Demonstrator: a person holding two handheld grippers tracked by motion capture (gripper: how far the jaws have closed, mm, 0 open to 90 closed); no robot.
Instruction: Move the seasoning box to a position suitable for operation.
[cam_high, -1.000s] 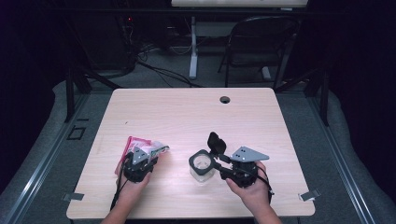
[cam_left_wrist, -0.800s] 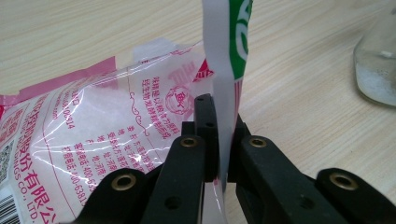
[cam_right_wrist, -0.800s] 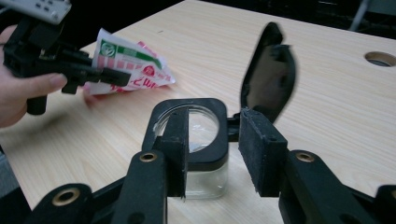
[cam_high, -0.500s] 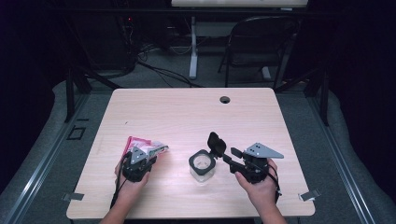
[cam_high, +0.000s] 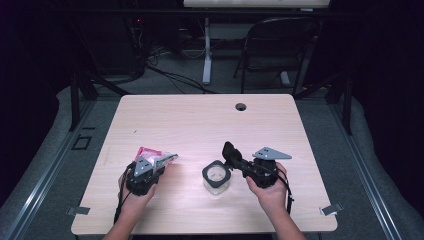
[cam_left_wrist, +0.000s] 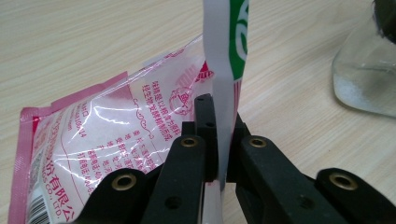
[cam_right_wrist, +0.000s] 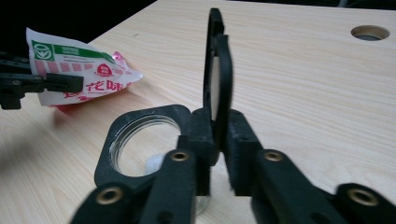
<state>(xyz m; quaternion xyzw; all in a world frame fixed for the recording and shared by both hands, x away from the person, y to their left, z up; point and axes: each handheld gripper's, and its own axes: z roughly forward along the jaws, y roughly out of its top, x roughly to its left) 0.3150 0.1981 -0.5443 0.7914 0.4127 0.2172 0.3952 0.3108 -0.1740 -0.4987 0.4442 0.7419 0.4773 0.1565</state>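
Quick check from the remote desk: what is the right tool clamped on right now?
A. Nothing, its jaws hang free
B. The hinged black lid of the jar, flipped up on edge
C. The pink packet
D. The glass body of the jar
B. In the right gripper view the right tool pinches the raised black lid edge-on above the open jar; the pink packet sits in the left tool.

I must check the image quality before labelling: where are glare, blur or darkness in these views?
High view: dark surroundings, pale wooden table evenly lit. Left gripper view: white glare streaks on the pink-and-clear plastic packet; glass jar soft at the edge. Right gripper view: near black jaws blurred, hinged black lid fairly sharp, dark upper left corner.
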